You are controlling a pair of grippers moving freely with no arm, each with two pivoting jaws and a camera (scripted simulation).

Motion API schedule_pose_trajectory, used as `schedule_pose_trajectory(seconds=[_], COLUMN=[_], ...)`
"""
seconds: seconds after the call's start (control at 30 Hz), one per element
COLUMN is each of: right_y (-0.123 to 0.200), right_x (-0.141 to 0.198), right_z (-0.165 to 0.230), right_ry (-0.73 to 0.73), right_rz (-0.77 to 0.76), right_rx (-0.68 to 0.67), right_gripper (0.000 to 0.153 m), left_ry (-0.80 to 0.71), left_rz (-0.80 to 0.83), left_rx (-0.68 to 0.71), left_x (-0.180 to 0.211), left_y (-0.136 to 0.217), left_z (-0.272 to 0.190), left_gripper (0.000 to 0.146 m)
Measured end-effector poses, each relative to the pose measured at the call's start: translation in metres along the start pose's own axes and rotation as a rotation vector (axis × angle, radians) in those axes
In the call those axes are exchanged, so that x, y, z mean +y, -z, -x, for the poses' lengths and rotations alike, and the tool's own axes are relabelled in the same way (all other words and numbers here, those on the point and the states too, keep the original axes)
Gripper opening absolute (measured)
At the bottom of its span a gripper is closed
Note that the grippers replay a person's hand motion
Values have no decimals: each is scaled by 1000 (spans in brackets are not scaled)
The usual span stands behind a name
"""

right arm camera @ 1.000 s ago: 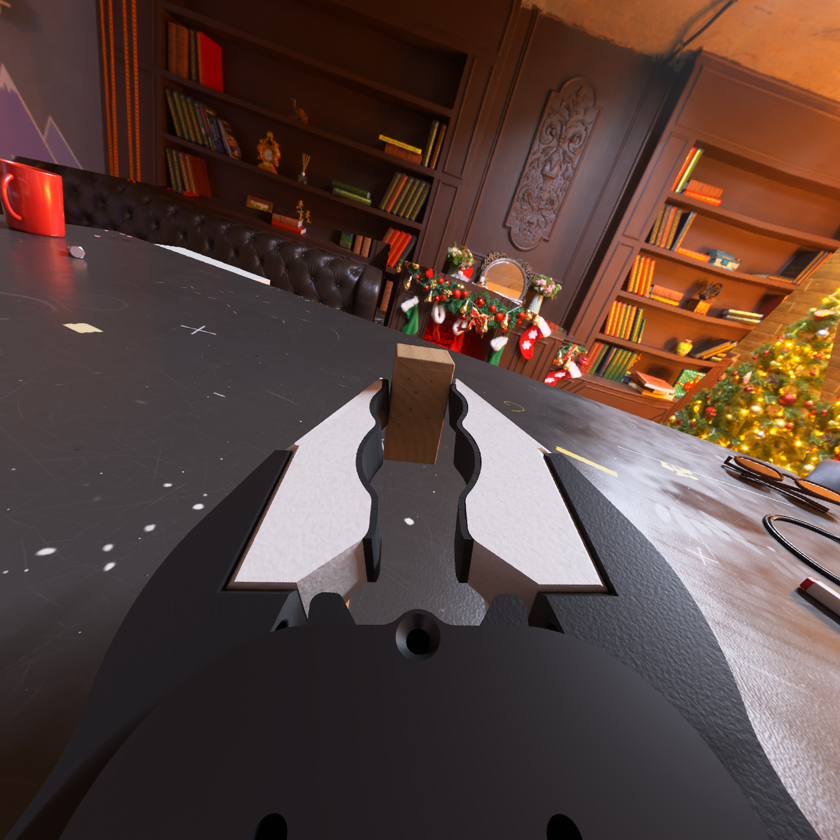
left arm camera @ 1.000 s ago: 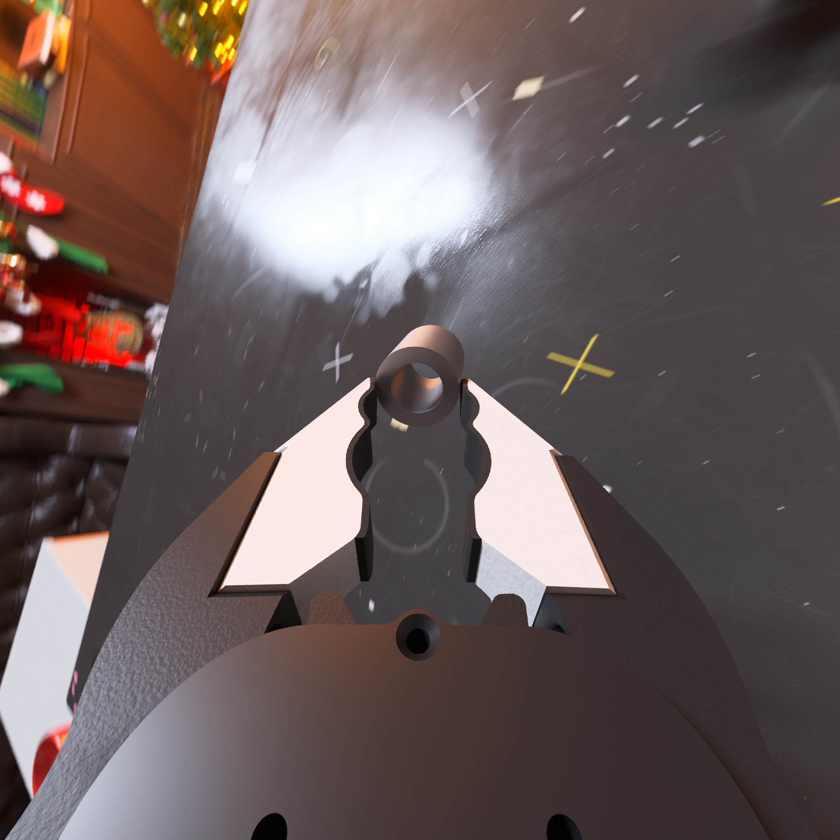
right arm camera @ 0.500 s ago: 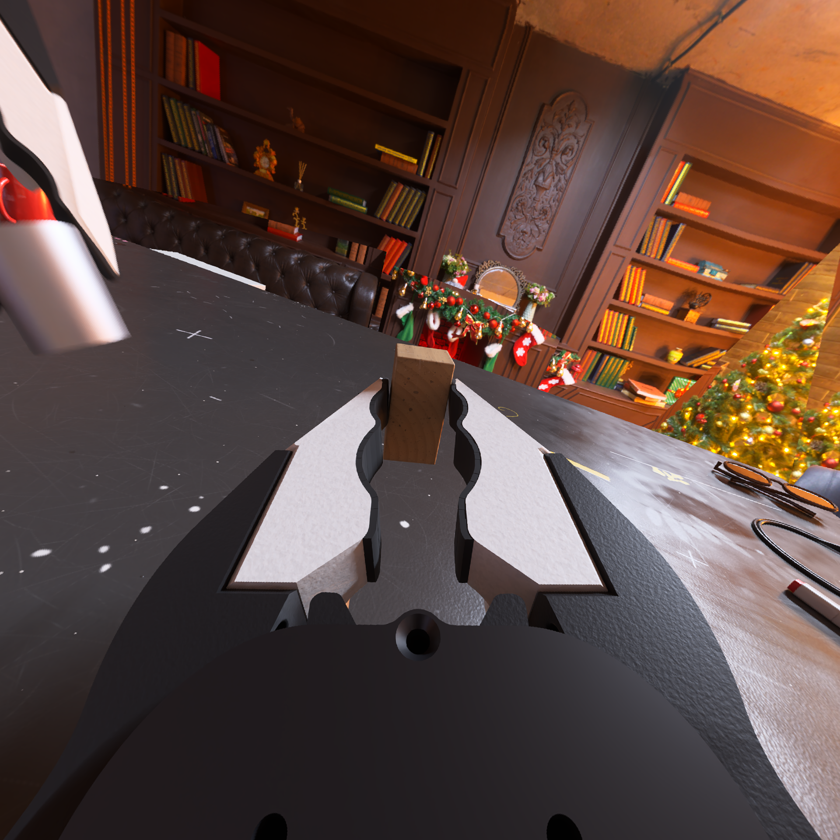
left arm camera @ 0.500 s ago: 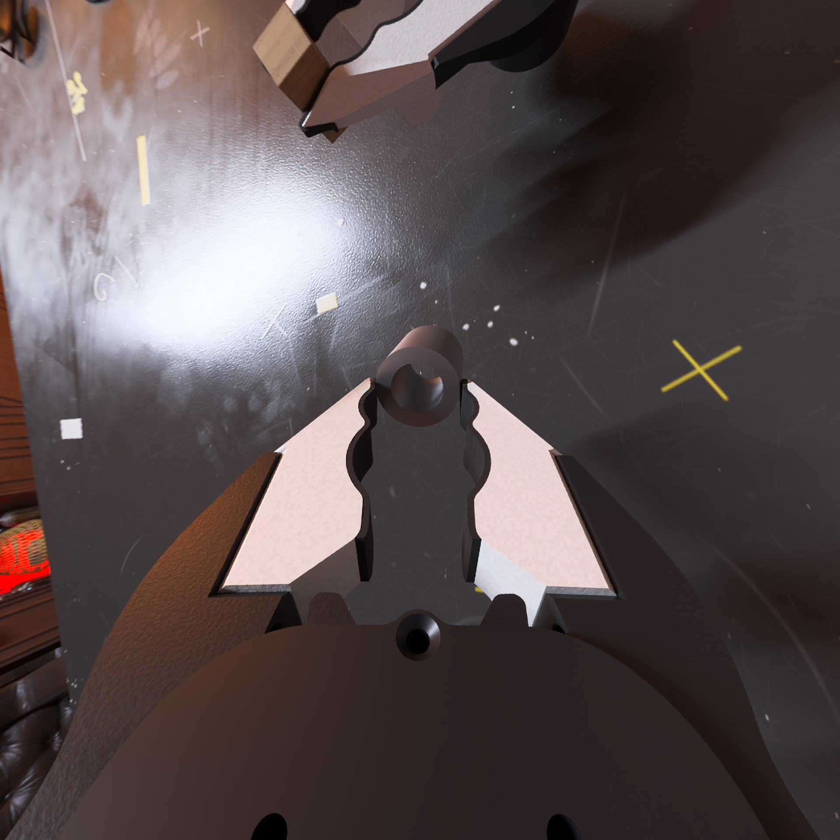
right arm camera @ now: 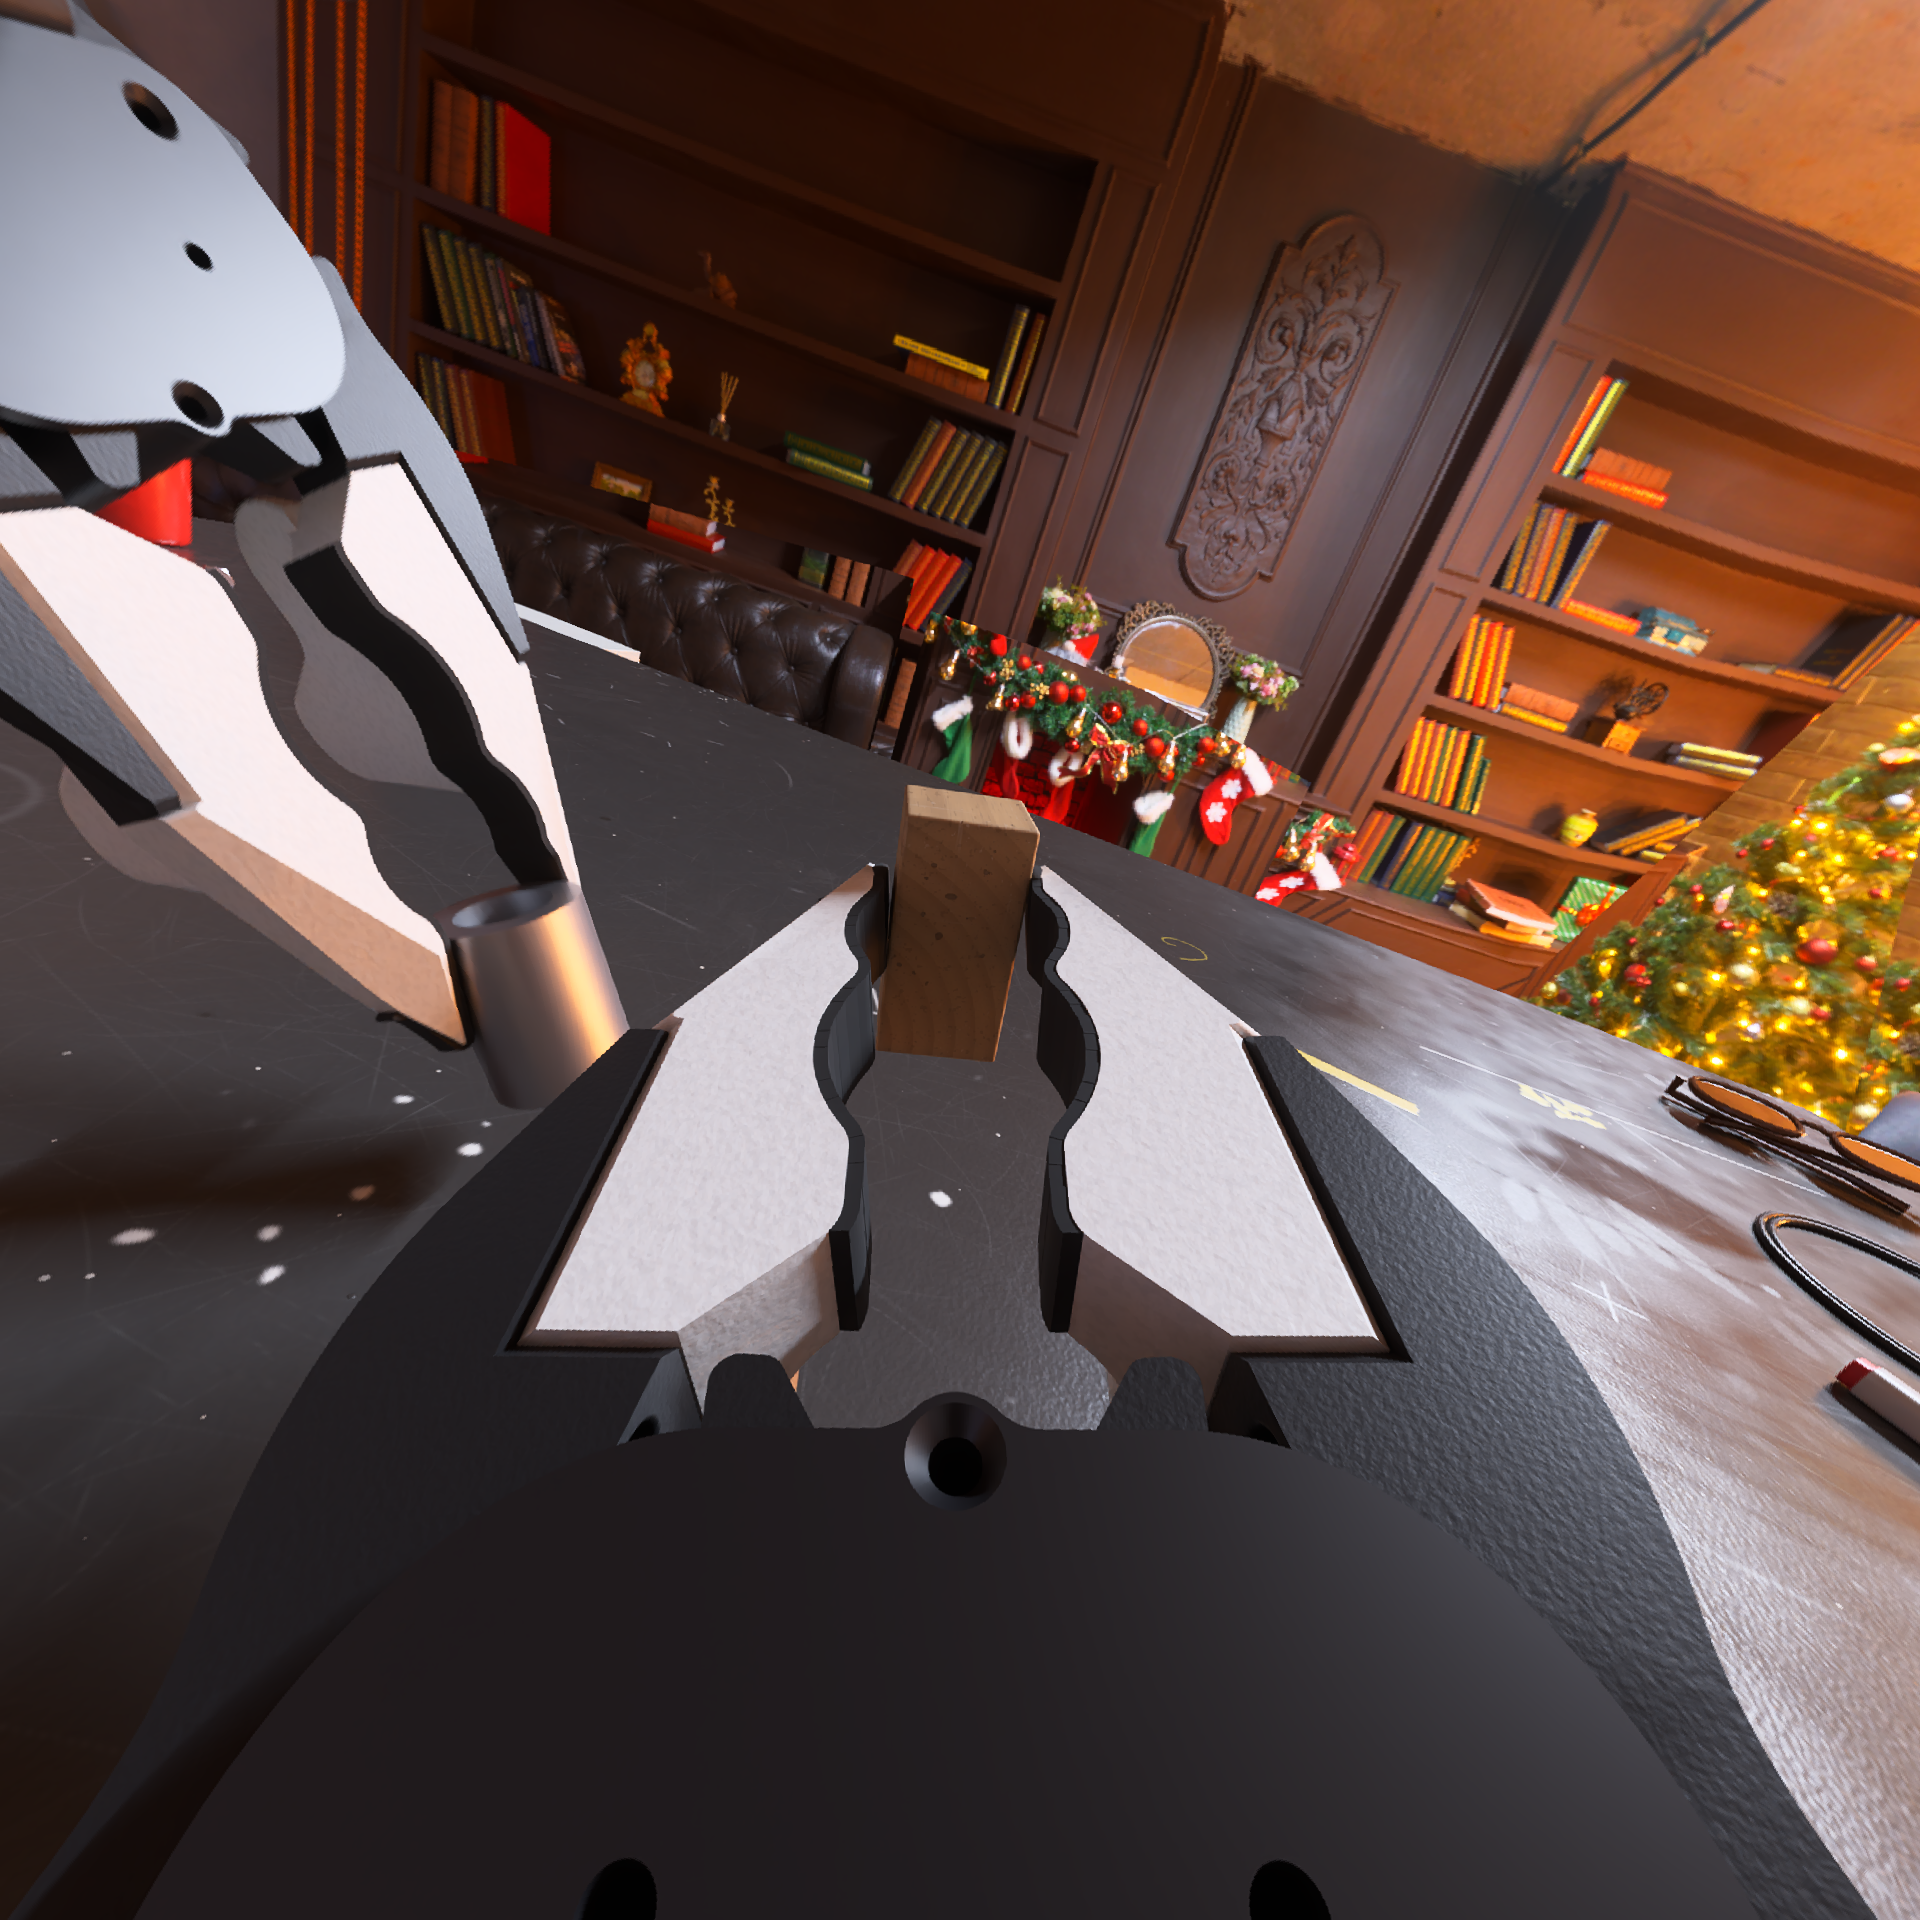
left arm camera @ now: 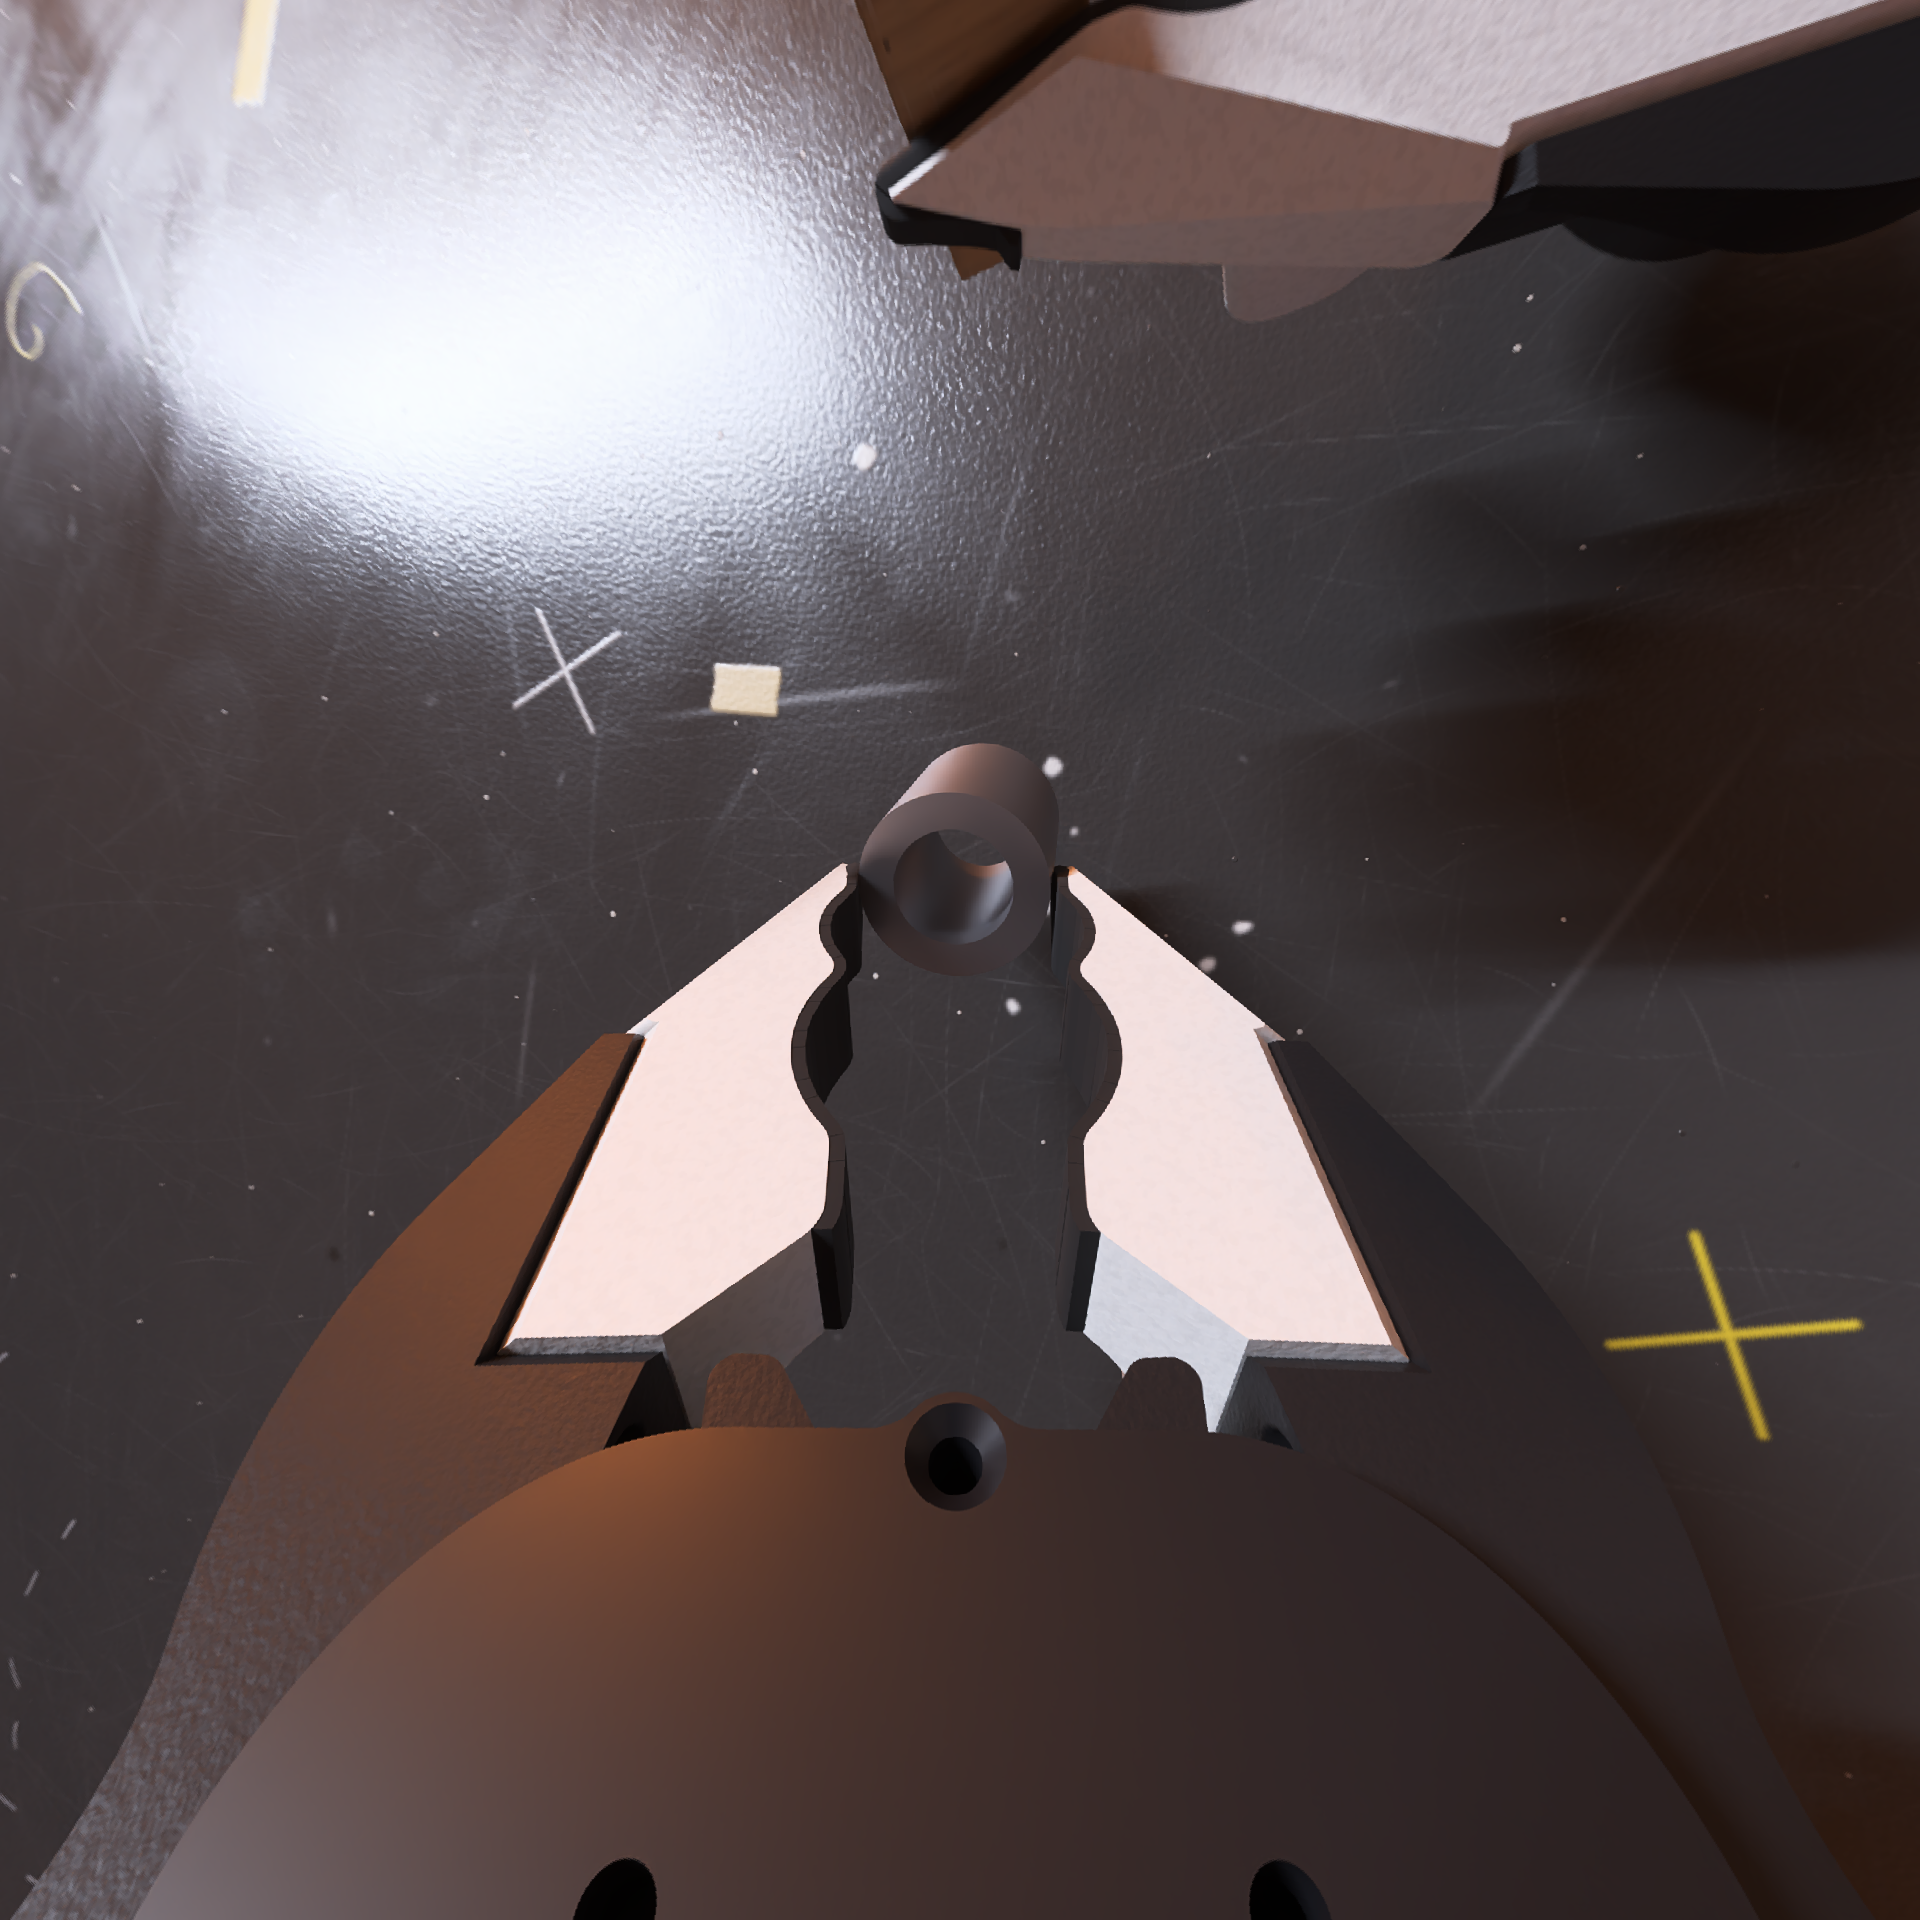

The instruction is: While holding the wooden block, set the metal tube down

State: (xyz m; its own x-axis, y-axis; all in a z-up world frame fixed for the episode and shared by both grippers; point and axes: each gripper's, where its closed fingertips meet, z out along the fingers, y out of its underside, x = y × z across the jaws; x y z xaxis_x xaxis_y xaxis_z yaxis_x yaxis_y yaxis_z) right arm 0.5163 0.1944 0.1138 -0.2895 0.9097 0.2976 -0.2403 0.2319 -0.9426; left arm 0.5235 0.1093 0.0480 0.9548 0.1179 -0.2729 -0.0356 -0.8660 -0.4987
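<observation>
My left gripper (left arm camera: 956, 883) is shut on the metal tube (left arm camera: 956, 883), a short grey cylinder seen end-on between the fingertips, pointing down at the dark table (left arm camera: 1351, 727). In the right wrist view the left gripper (right arm camera: 499, 935) shows at the left with the tube (right arm camera: 530, 987) nearly upright; its lower end is at or just above the table. My right gripper (right arm camera: 956, 883) is shut on the wooden block (right arm camera: 956, 935), held upright above the table. The right gripper (left arm camera: 1351, 125) and a corner of the block (left arm camera: 914, 73) also show at the top of the left wrist view.
Glasses (right arm camera: 1787, 1132), a black cable (right arm camera: 1829, 1278) and a red-and-white marker (right arm camera: 1881, 1392) lie at the right. A red mug (right arm camera: 156, 509) is partly hidden behind the left gripper. A yellow cross (left arm camera: 1730, 1335) and a tape scrap (left arm camera: 746, 691) mark the table.
My left gripper has come down toward the table with the tube and closer to the right gripper. The right gripper has stayed nearly still with the block.
</observation>
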Motion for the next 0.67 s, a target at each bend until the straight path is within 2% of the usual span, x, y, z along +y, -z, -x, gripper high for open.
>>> schedule_pose_trajectory(seconds=[0.47, 0.67], right_y=[-1, -1], right_x=[1, 1], right_z=[2, 3], right_ry=[11, 12], right_rz=[4, 6], right_rx=[-11, -15], right_gripper=[26, 26], left_ry=[15, 35], left_rz=[50, 22], left_rx=[79, 113], left_x=[7, 4], left_y=[-17, -21], left_z=[-14, -18], left_gripper=[36, 36])
